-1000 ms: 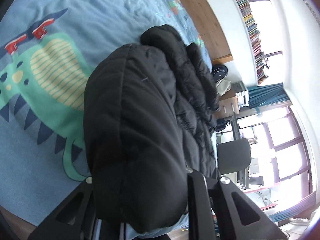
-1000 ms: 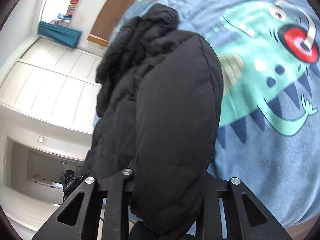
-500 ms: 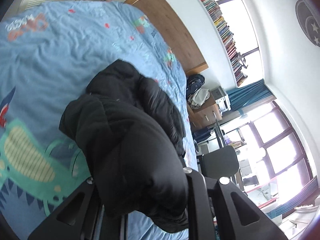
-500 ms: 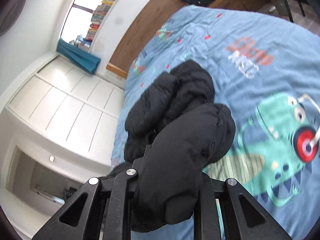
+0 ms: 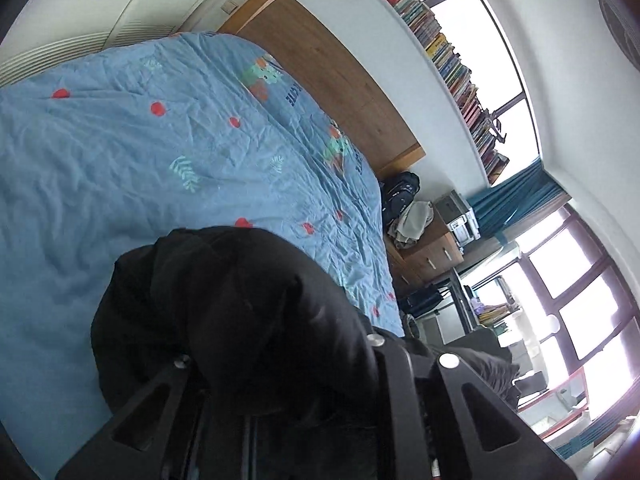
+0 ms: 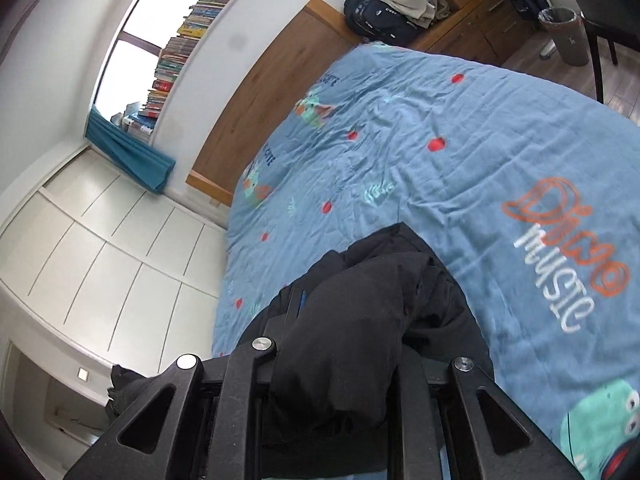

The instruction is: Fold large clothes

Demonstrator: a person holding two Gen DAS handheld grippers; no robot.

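A black puffer jacket hangs bunched in front of both cameras, lifted off the blue dinosaur-print bedspread. My left gripper is shut on a thick fold of it, and the padding hides the fingertips. In the right wrist view the jacket also fills the jaws, and my right gripper is shut on another fold. The bedspread stretches away behind it.
A wooden headboard stands at the far end of the bed. A nightstand with a backpack and clothes sits beside it. A shelf of books runs along the wall. White wardrobe doors line one side. A chair and bin stand by the bed.
Both grippers have lifted and tilted up with the jacket. The dinosaur print has dropped out of the left view, and the far end of the bed and the room now show.
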